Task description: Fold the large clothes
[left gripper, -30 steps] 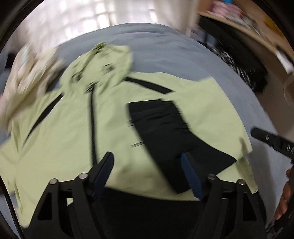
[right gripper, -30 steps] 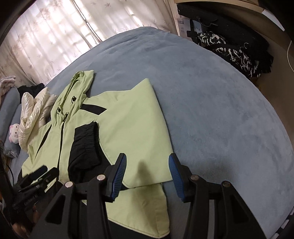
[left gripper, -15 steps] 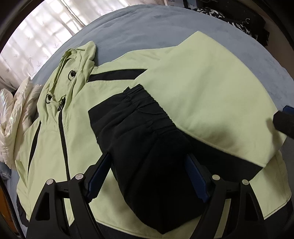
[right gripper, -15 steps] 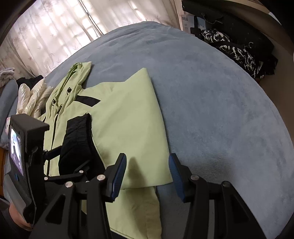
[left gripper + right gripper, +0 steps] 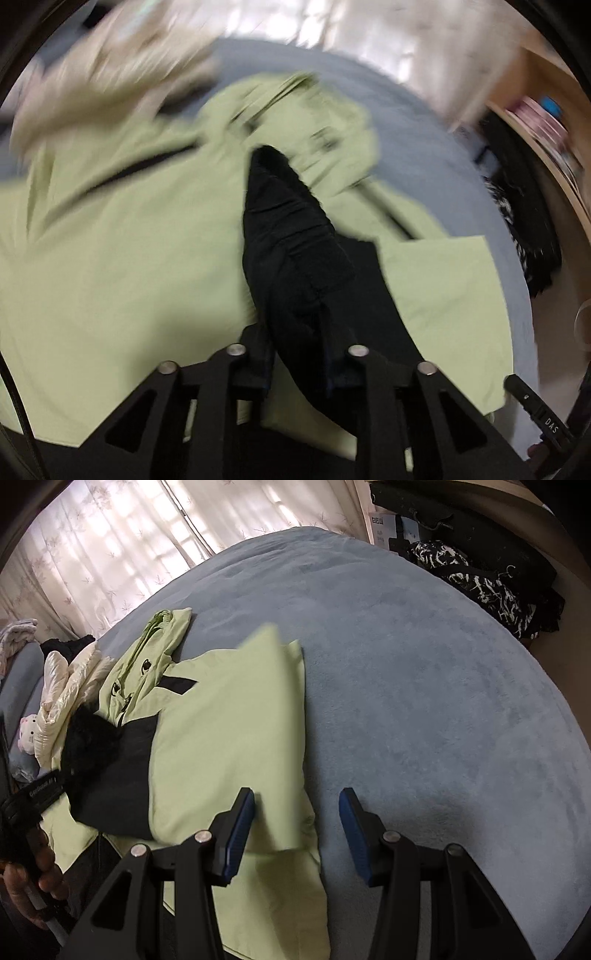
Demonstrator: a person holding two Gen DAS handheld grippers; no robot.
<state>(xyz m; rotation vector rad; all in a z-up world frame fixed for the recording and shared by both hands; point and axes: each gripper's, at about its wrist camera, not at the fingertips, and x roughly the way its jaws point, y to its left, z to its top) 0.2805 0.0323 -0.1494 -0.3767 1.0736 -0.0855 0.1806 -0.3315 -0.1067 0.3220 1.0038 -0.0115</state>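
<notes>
A light green hooded jacket [image 5: 229, 720] with black trim lies front up on the blue-grey bed [image 5: 424, 664], its right side folded inward. My left gripper [image 5: 297, 354] is closing its jaws on the black sleeve end [image 5: 291, 240]. The sleeve stands up between the pads, raised off the jacket body [image 5: 129, 258], and this view is motion-blurred. In the right wrist view the same black sleeve [image 5: 107, 760] is bunched at the left. My right gripper [image 5: 297, 827] hovers open over the jacket's lower right edge, with nothing between its fingers.
A white puffy jacket [image 5: 62, 686] and a small plush toy [image 5: 27, 734] lie left of the hood. Dark patterned clothes [image 5: 480, 579] are heaped beyond the bed's right side. Curtains [image 5: 129, 535] hang behind. A hand [image 5: 22, 886] grips the left tool.
My left gripper swung and rolled, its jaws narrowed around the black sleeve, and the sleeve now stands lifted. The jacket's far folded corner shows motion blur. My right gripper stayed put.
</notes>
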